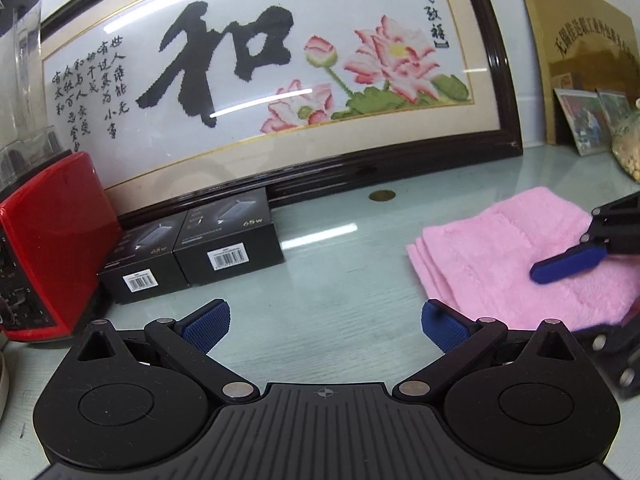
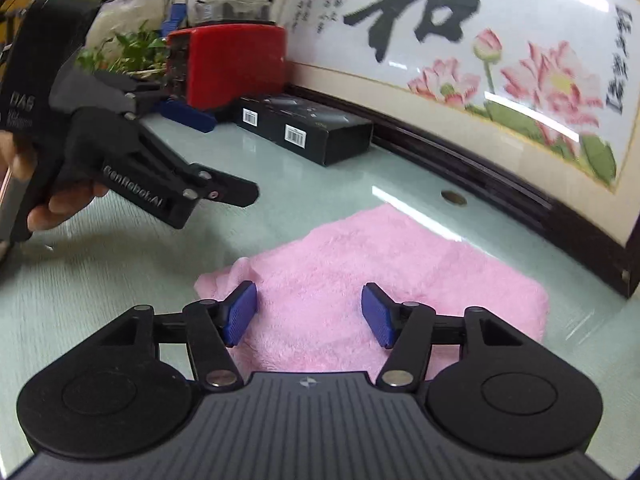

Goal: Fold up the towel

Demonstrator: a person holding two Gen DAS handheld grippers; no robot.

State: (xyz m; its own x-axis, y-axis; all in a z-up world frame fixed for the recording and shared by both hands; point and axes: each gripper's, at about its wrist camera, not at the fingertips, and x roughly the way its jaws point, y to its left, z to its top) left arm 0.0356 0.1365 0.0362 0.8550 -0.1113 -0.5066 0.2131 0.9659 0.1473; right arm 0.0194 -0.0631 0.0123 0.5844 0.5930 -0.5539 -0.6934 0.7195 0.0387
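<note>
Right wrist view shows the folded pink towel (image 2: 384, 280) lying flat on the glass-topped table (image 2: 120, 280), near the framed embroidery (image 2: 520, 60) along the back edge. The right gripper (image 2: 310, 314) hovers over it, jaws open and empty. Only the left wrist view shows the left gripper (image 1: 325, 324) with jaws wide apart, clear of the towel's stacked layers.

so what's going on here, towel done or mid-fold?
A person holds a claw in each hand over a glass-topped table. The pink towel already lies folded in stacked layers. The right claw hovers open above it, gripping nothing. The left claw is open over bare table, off to the towel's side.
</note>
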